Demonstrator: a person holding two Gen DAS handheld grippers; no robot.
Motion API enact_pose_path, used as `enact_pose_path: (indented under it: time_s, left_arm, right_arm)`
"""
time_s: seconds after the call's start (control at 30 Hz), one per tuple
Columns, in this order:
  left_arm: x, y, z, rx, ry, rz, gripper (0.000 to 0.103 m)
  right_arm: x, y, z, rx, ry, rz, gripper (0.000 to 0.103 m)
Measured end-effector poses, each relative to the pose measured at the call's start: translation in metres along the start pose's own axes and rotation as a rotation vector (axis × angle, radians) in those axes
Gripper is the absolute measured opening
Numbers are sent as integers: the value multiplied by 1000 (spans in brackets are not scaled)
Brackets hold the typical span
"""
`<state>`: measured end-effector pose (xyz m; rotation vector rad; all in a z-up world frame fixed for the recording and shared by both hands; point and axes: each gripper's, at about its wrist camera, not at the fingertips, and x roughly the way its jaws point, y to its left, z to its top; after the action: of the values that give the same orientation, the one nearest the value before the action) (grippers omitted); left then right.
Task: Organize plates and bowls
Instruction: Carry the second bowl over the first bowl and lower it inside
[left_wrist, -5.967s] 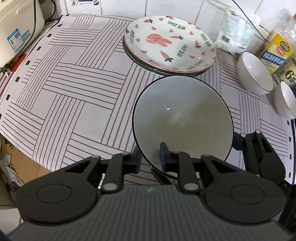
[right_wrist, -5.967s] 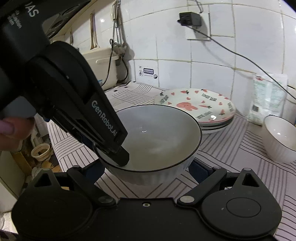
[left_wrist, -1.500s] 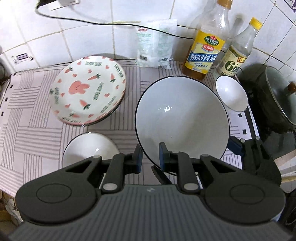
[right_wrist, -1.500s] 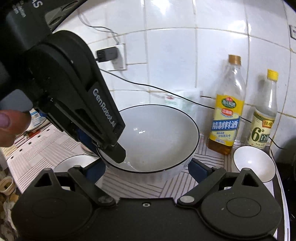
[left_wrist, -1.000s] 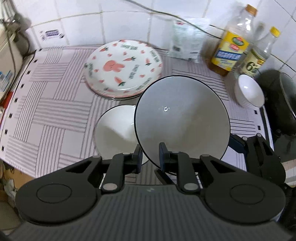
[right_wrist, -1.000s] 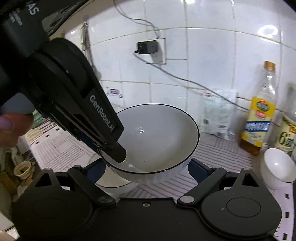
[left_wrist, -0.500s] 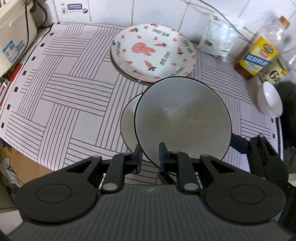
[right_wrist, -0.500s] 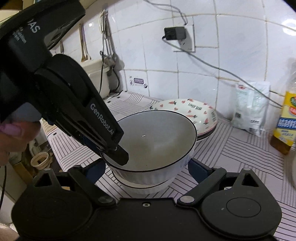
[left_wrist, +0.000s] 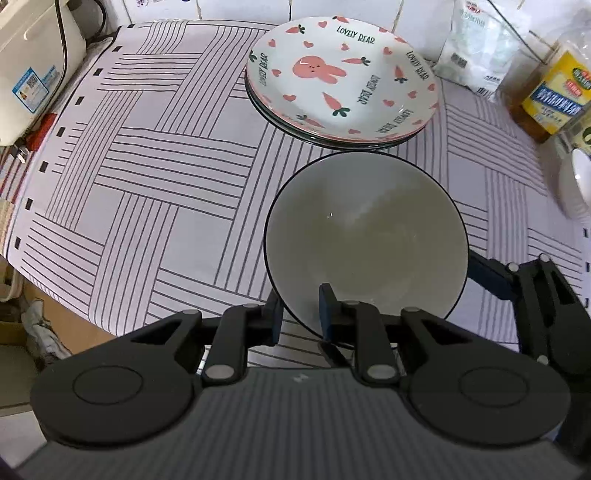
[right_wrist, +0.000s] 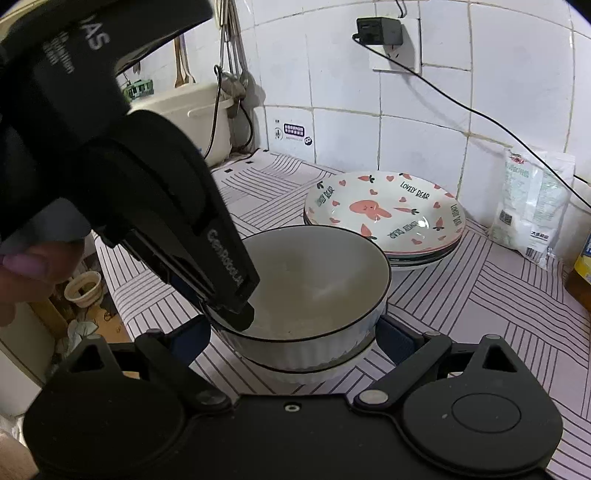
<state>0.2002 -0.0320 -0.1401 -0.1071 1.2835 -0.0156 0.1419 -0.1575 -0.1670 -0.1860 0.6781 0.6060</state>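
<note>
Left wrist view looks steeply down from above and close over the tabletop (left_wrist: 155, 192), facing the far tiled wall. Right wrist view sits low and near, looking level across toward that wall. Both share the black-rimmed bowl (left_wrist: 365, 243) (right_wrist: 317, 280), the stack of rabbit plates (left_wrist: 341, 77) (right_wrist: 384, 218) and the white bag (left_wrist: 480, 48) (right_wrist: 532, 206).

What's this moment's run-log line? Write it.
left tool shut on large bowl rim | right tool open, flanking it | large bowl nested in lower bowl
</note>
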Motion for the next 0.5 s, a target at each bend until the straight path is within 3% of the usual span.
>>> enact_pose_path:
  time_s: [0.4, 0.5]
  left_arm:
    - [7, -12, -2, 72, -13, 62, 21]
    - [3, -14, -3, 78, -7, 58, 29]
  right_arm:
    - [12, 8, -2, -85, 33, -64, 99]
    - [11, 7, -2, -77, 33, -64, 98]
